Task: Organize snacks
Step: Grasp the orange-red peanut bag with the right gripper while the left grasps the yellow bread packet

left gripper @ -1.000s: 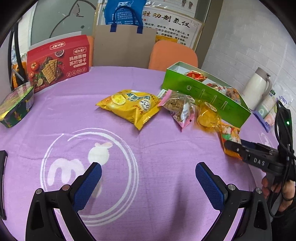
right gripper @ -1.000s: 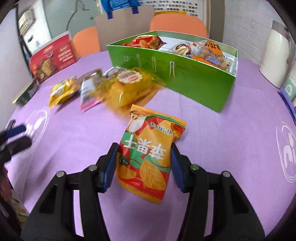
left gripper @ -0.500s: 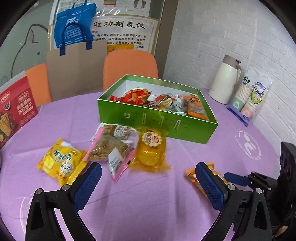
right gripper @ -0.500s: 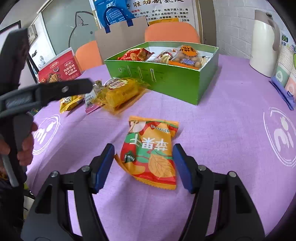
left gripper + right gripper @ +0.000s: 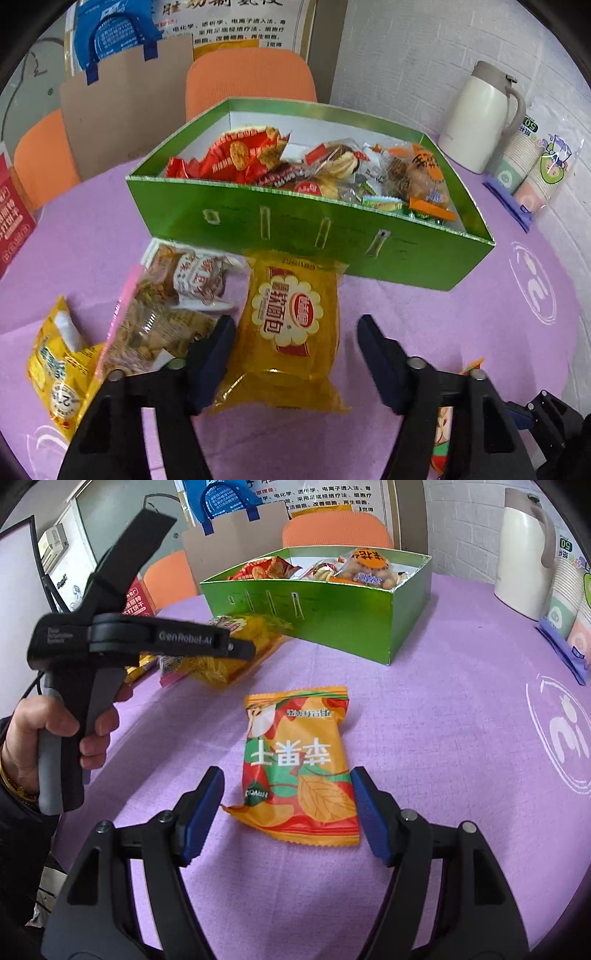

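A green box (image 5: 314, 229) with several snack packs in it stands on the purple table; it also shows in the right wrist view (image 5: 332, 609). My left gripper (image 5: 295, 354) is open around a yellow bread pack (image 5: 291, 325) that lies in front of the box, its pads beside the pack without pressing it. My right gripper (image 5: 286, 812) is open around an orange and red snack pack (image 5: 297, 764) flat on the table, with gaps on both sides. The left gripper (image 5: 236, 648) shows from the side over the yellow pack (image 5: 236, 650).
A pink-edged biscuit pack (image 5: 147, 321), a white-labelled pack (image 5: 195, 273) and a yellow chip bag (image 5: 55, 365) lie left of the yellow pack. A white jug (image 5: 480, 118) and paper cups (image 5: 532, 173) stand at the right. A red box (image 5: 11, 225) and orange chairs (image 5: 251, 77) are behind.
My left gripper swung right and moved in over the yellow bread pack, its jaws narrowing around it. My right gripper opened wider and drew back a little; the orange pack lies free.
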Demonstrator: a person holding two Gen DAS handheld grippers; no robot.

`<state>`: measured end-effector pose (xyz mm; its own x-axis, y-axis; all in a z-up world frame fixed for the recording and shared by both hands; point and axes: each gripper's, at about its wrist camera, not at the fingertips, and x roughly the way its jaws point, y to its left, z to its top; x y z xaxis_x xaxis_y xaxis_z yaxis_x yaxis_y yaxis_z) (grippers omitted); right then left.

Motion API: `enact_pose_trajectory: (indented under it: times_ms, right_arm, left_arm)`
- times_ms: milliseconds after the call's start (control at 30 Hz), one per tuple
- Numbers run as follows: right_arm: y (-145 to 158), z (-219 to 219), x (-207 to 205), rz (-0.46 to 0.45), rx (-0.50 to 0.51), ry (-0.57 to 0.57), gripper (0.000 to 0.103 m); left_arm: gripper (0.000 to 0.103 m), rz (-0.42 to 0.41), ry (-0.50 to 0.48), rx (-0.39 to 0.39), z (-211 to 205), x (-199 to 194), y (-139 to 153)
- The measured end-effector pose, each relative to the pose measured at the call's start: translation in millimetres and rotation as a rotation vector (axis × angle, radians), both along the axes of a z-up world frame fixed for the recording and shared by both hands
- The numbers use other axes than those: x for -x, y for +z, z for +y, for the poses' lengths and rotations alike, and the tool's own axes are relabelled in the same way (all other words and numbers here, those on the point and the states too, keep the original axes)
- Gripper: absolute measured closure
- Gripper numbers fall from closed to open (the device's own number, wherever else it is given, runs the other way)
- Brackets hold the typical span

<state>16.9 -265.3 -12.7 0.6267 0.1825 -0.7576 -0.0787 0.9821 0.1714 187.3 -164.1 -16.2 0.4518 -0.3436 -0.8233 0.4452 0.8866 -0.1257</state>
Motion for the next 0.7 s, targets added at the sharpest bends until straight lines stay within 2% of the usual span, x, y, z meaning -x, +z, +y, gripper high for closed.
enact_pose_trajectory:
  times_ms: [33, 133, 433, 500, 567, 633, 700]
  right_arm:
    - [0.2, -0.7, 0.6, 0.001, -0.006, -0.001, 0.032]
    - [1.0, -2.4, 1.7, 0.009, -0.023, -0.007, 0.032]
    - [2.4, 5.0, 7.1, 0.011, -0.024, 0.004, 0.032]
    - [4.1, 5.3, 8.1, 0.009, -0.025, 0.000, 0.031]
    - [7.0, 4.7, 9.0, 0.002, -0.026, -0.003, 0.030]
    - [9.6, 6.1, 8.1, -0.008, -0.022, -0.002, 0.024]
    - [12.3, 9.5, 7.4, -0.037, -0.015, 0.013, 0.021]
  left_arm:
    - [0.055, 0.022, -0.001, 0.005, 2.2, 0.9, -4.5]
    - [0.060, 0.036, -0.001, 0.039, 13.1, 12.6, -6.0]
    - [0.060, 0.026, 0.073, 0.089, 56.9, 85.3, -1.8]
    - [0.057, 0.028, 0.092, 0.098, 65.9, 97.9, -2.6]
    - [0.042, 0.036, 0.102, 0.117, 72.7, 104.9, -2.7]
    - [0.033, 0.040, 0.124, 0.135, 80.5, 109.4, -0.1]
    - [0.031, 0.033, 0.137, 0.144, 82.4, 108.5, 5.0]
